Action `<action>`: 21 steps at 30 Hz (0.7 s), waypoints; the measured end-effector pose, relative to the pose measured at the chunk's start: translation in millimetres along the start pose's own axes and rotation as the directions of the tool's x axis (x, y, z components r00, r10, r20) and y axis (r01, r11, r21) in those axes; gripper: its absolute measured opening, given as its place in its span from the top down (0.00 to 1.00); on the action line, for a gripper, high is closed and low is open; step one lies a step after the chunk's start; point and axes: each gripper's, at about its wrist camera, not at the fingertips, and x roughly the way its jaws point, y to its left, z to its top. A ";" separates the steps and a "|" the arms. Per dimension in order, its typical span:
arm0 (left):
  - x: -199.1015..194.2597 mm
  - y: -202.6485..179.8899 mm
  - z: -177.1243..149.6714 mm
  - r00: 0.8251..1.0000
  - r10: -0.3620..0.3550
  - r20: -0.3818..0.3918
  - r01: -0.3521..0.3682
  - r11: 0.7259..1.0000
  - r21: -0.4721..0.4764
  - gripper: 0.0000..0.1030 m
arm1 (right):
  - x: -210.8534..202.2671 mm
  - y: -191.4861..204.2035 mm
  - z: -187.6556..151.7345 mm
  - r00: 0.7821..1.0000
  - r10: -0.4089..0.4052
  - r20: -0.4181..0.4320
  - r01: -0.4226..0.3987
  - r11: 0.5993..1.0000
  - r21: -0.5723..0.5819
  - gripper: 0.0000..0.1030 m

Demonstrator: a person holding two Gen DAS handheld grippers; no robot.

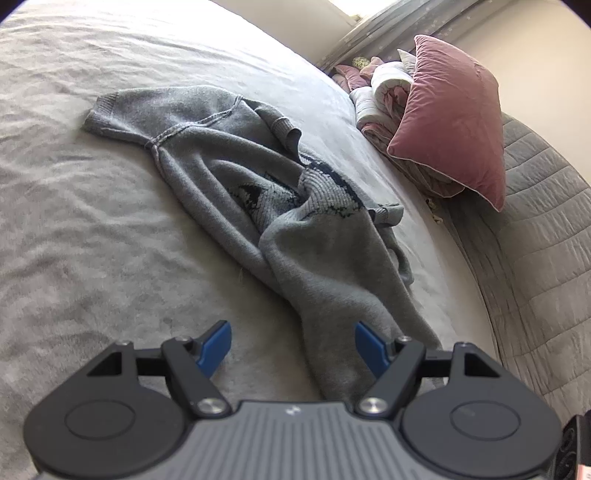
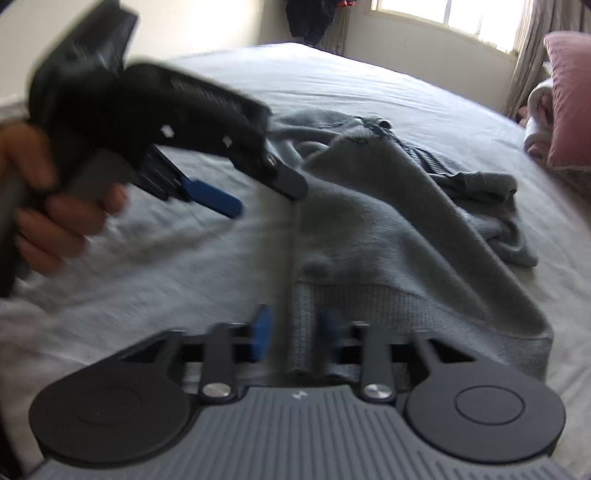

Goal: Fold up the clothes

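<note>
A grey knit sweater (image 1: 229, 158) with a dark pattern lies crumpled on the bed, one sleeve stretched to the far left. My left gripper (image 1: 293, 345) is open just above the bed, and a strip of the sweater runs past its right blue finger (image 1: 369, 347). In the right wrist view the left gripper (image 2: 266, 203) hovers at the sweater's (image 2: 369, 229) left edge, held by a hand (image 2: 66, 221). My right gripper (image 2: 296, 330) has its jaws drawn in on the ribbed hem (image 2: 369, 299); the frame is blurred.
The bed's pale grey cover (image 1: 92, 240) spreads wide to the left. A pink pillow (image 1: 450, 118) and folded bedding (image 1: 384, 96) sit at the headboard end beside a quilted grey headboard (image 1: 535, 258). A window (image 2: 443, 14) and a curtain (image 2: 528, 55) are behind.
</note>
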 end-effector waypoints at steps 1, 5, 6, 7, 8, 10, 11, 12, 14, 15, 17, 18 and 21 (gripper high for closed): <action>-0.9 -0.2 0.1 1.000 -0.002 0.003 0.002 1.000 0.001 0.27 | -1.5 -4.0 1.6 1.000 0.000 0.006 0.000 1.000 0.025 0.94; -3.6 -1.3 0.1 1.000 -0.011 0.016 0.011 1.000 0.007 0.26 | -23.4 -41.3 11.5 0.995 0.034 0.093 -0.056 0.970 0.238 0.94; -3.2 -1.9 -0.3 1.000 -0.012 0.017 0.012 1.000 0.009 0.26 | -29.4 -52.1 13.2 0.993 0.026 0.118 -0.059 0.958 0.282 0.94; -2.6 -2.8 -0.8 1.000 -0.012 0.017 0.012 1.000 0.013 0.26 | -35.1 -62.9 14.3 0.990 0.018 0.140 -0.063 0.944 0.325 0.94; -2.0 -3.7 -1.4 1.000 -0.013 0.018 0.013 1.000 0.016 0.26 | -39.2 -72.2 14.1 0.988 0.008 0.153 -0.063 0.930 0.362 0.94; -0.8 -5.4 -2.6 1.000 -0.014 0.020 0.014 1.000 0.022 0.26 | -45.5 -88.1 12.5 0.985 -0.018 0.170 -0.057 0.901 0.429 0.94; -0.2 -6.3 -3.1 1.000 -0.015 0.021 0.014 1.000 0.025 0.27 | -47.2 -96.0 11.6 0.985 -0.032 0.171 -0.051 0.887 0.458 0.94; 1.3 -7.5 -4.3 1.000 -0.015 0.020 0.015 0.999 0.030 0.27 | -45.8 -102.9 10.0 0.986 -0.047 0.161 -0.037 0.875 0.482 0.94; 5.1 -10.2 -7.1 1.000 -0.016 0.016 0.016 0.999 0.041 0.27 | -40.4 -115.5 5.7 0.989 -0.077 0.129 -0.002 0.851 0.526 0.94; 7.0 -11.6 -8.5 1.000 -0.017 0.014 0.016 0.999 0.046 0.27 | -37.7 -121.8 3.5 0.989 -0.092 0.113 0.015 0.837 0.547 0.94; 10.9 -14.3 -11.4 1.000 -0.017 0.010 0.017 0.998 0.057 0.27 | -30.1 -134.1 -2.2 0.990 -0.119 0.071 0.055 0.808 0.586 0.94; 12.8 -15.7 -12.8 1.000 -0.018 0.009 0.017 0.998 0.062 0.28 | -23.5 -139.8 -6.7 0.991 -0.131 0.039 0.081 0.793 0.604 0.94; 18.5 -19.8 -17.1 1.000 -0.019 0.003 0.019 0.997 0.079 0.32 | -4.7 -154.4 -22.6 0.990 -0.134 -0.036 0.125 0.743 0.658 0.94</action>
